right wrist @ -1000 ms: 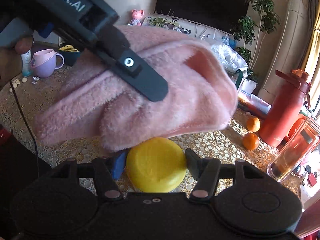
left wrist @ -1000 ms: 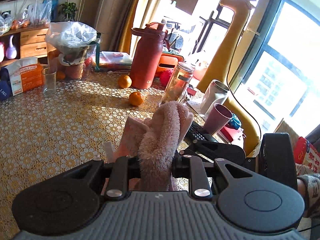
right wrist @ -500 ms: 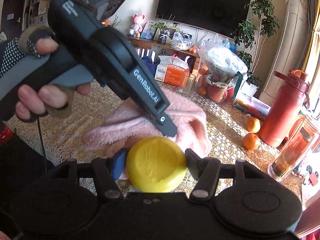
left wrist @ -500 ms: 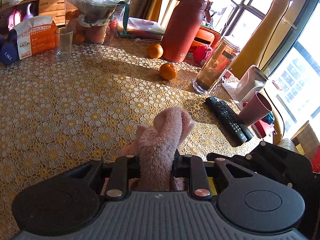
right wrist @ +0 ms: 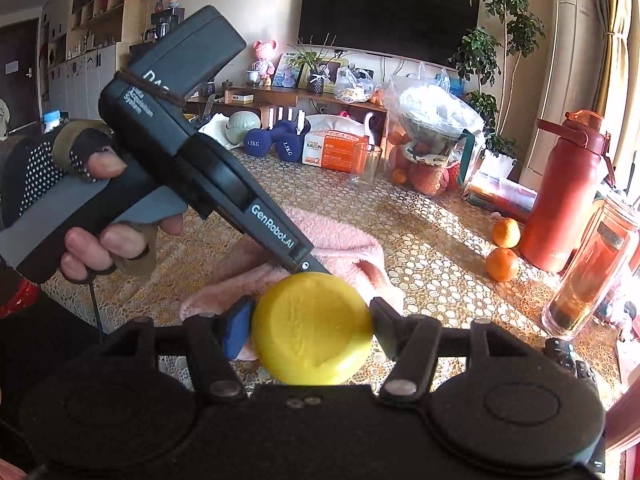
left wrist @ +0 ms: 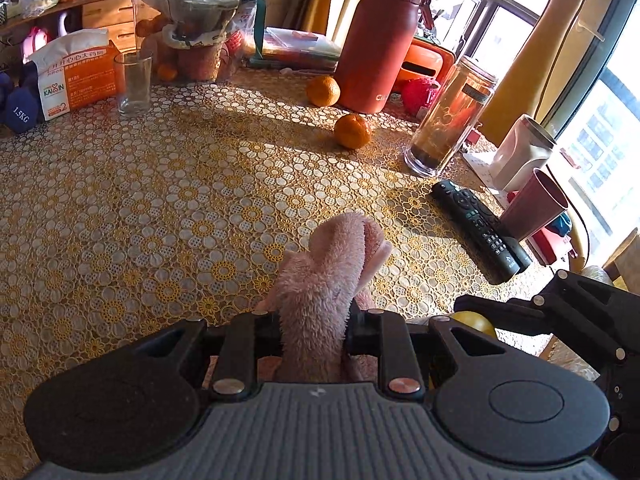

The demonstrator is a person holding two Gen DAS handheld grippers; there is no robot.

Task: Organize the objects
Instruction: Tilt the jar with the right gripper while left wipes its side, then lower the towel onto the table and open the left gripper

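**Cloth and puck both gripped over the table**

Left gripper [left wrist: 314, 330] angled down, clamped on pink fluffy cloth [left wrist: 328, 272], which sags onto the lace tablecloth [left wrist: 160, 200]. Gloved left hand [right wrist: 80, 208] wrapped round the handle. Right gripper [right wrist: 312, 328] pinching yellow puck [right wrist: 312, 328] just above the near table edge. Empty drinking glass [left wrist: 133, 82] upright; clear bottle [left wrist: 452, 120] with dark dregs.

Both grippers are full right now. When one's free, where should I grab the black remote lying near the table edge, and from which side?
Grip the remote across its narrow width near the middle, coming from above with the jaws spanning its long sides. It lies flat on the tablecloth, so an end-on or side approach would probably scrape the cloth. The maroon cup crowds its far side, so mid-body looks clearest.
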